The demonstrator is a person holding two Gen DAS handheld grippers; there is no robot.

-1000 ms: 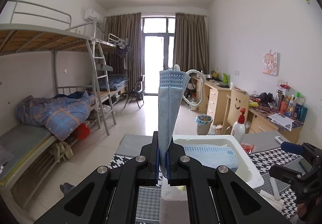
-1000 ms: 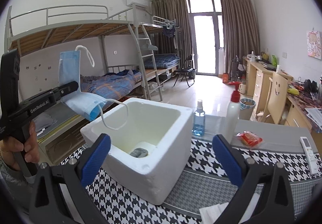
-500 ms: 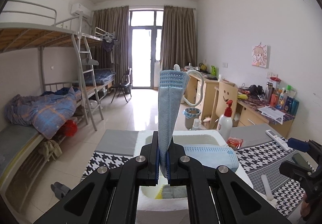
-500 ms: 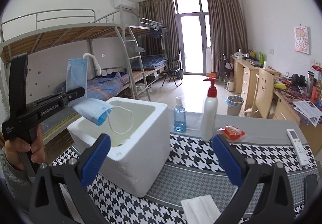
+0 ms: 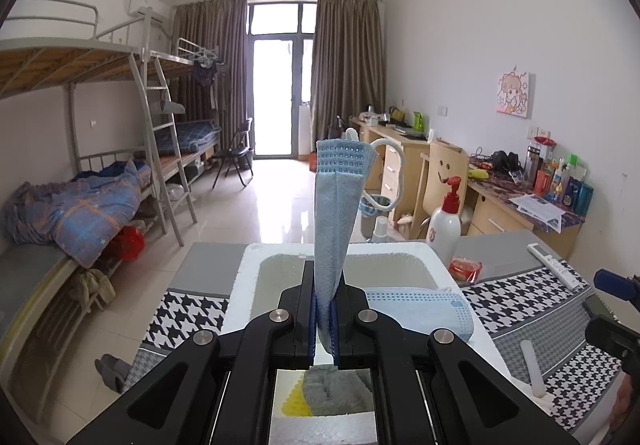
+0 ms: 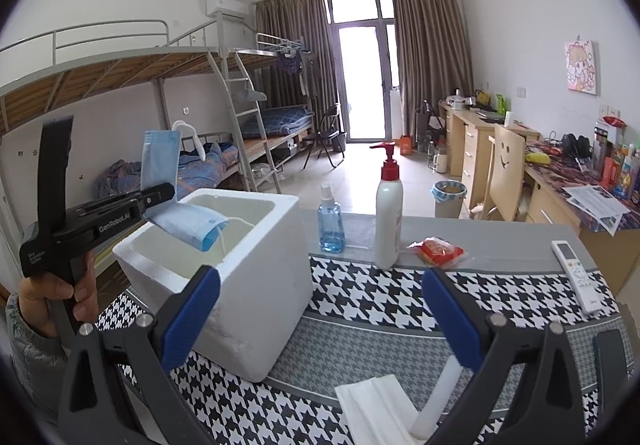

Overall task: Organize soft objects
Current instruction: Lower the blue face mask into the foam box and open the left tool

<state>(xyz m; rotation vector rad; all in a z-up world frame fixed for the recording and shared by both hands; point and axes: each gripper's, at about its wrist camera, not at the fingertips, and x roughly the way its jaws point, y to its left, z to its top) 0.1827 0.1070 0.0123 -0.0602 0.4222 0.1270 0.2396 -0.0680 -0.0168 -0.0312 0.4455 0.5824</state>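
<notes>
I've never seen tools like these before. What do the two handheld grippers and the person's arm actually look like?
The left gripper is matte black plastic with silver bolts, a pistol handle and white GenRobot.AI lettering. The right gripper has the same black frame with blue pads on its fingers. The left hand comes out of a grey quilted sleeve.

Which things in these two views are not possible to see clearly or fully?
- Foam box contents: right wrist view, near wall hides the bottom; left wrist view, the left gripper covers all but a grey and yellow patch.
- Face mask: its clamped middle is hidden between the shut fingers.
- White tissue: cut by the bottom edge, right wrist view.
- Bottle labels: too small to read.
</notes>
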